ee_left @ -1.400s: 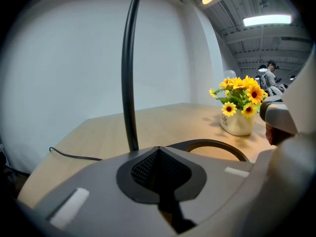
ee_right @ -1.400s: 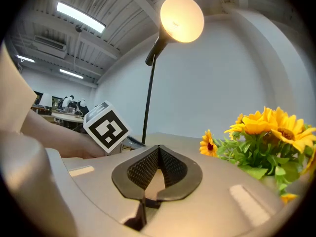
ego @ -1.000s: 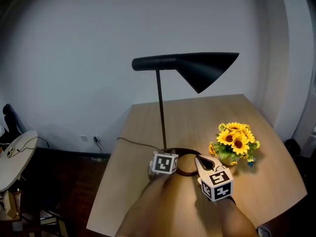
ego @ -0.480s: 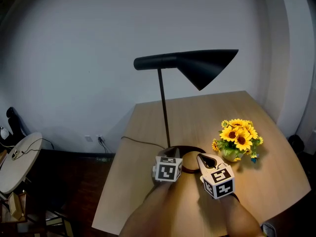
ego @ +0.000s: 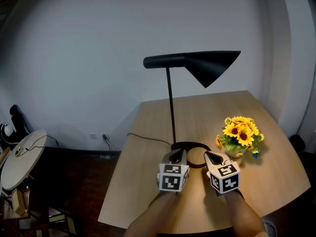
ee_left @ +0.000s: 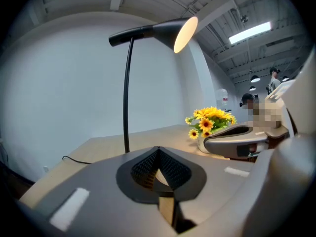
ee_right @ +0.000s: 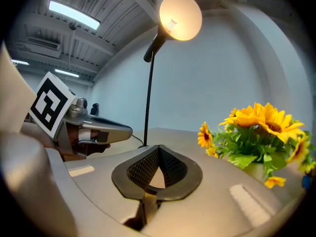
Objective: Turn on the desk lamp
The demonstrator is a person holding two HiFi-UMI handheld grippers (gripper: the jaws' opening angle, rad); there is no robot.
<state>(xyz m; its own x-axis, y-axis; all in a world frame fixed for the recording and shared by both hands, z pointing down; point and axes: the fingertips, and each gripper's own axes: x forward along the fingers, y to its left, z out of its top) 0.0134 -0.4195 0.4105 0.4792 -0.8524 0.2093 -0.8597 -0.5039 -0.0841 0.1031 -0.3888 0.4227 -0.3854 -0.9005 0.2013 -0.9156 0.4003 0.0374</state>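
**Head view:** A small pot on the wooden table holds a bunch of sunflowers. The black lamp stands near the table's middle, and its ring base is just left of the pot. The left gripper and right gripper hover side by side just short of the base, touching nothing. A cable runs from the base toward the table's left edge. A round side table stands on the floor, well apart.

**Left gripper view:** The left gripper's jaws are closed tip to tip, with nothing between them. Beyond them rises the lamp, its shade glowing inside. The sunflowers stand to the right, just behind the right gripper.

**Right gripper view:** The right gripper's jaws are likewise pressed together and empty. The lit lamp shines overhead, with the sunflowers close on the right and the left gripper on the left.
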